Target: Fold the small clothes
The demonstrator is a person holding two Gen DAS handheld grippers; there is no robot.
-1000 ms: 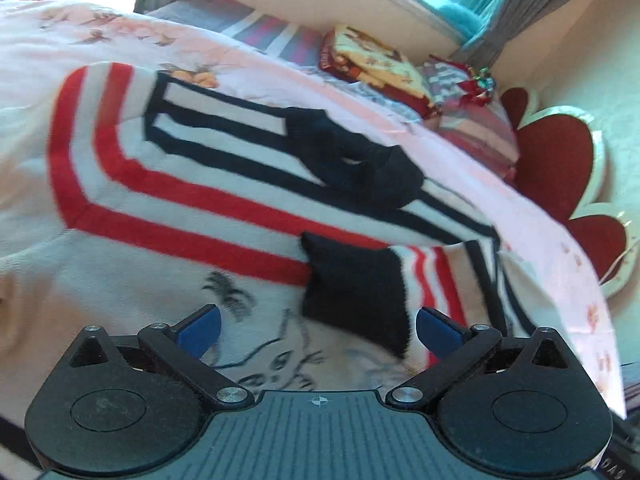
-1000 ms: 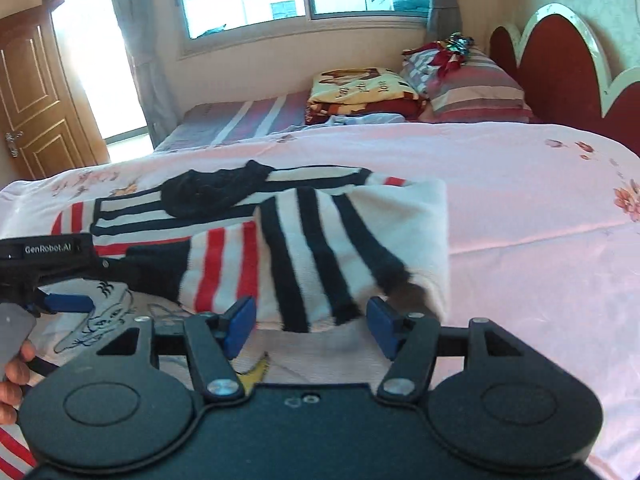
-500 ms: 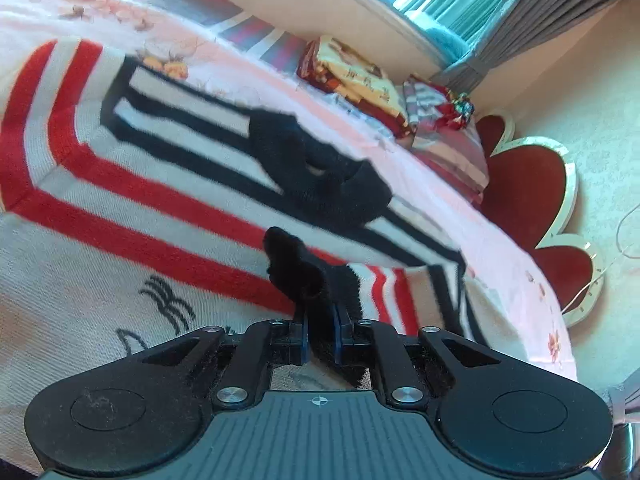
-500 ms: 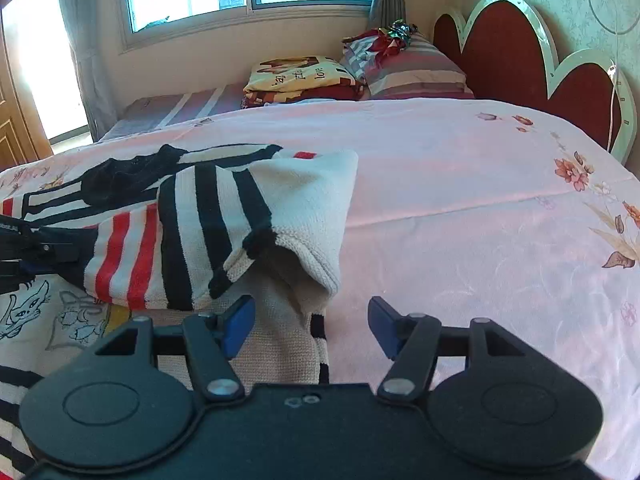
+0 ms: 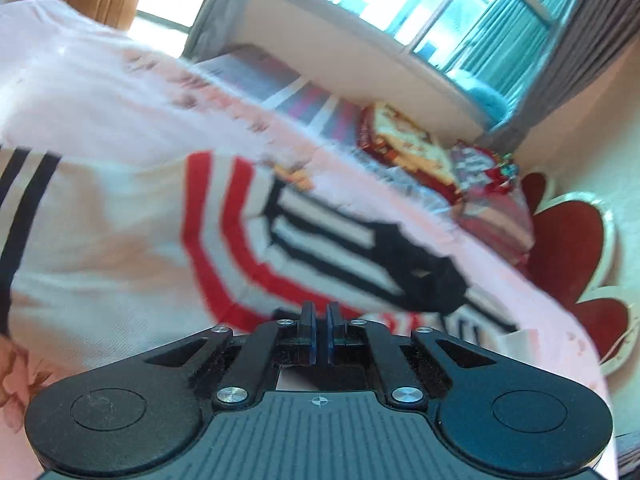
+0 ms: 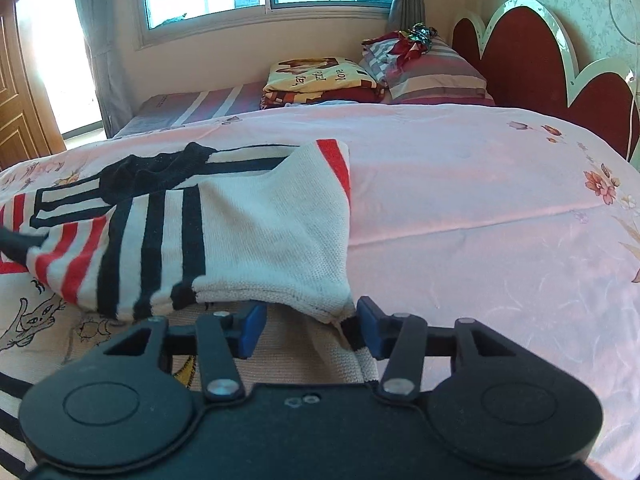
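A small white knit sweater [image 6: 168,236] with red and navy stripes and a black collar [image 6: 156,168] lies on the pink bed. Its right sleeve [image 6: 276,240] is folded across the body. My right gripper [image 6: 310,326] is open, with the folded sleeve's edge lying between its jaws. In the blurred left wrist view the sweater [image 5: 248,248] fills the middle. My left gripper [image 5: 320,330] is shut, its blue pads nearly touching. Whether cloth is still pinched between them I cannot tell.
The pink floral bedsheet [image 6: 480,208] spreads to the right. Striped pillows [image 6: 432,76] and a folded yellow blanket [image 6: 320,80] sit at the head by the red scalloped headboard [image 6: 532,64]. A window and a wooden door are behind.
My left gripper closed on the sleeve's black cuff half a second ago and has since swung left and up, blurring the view. My right gripper has come down to the folded sleeve's edge.
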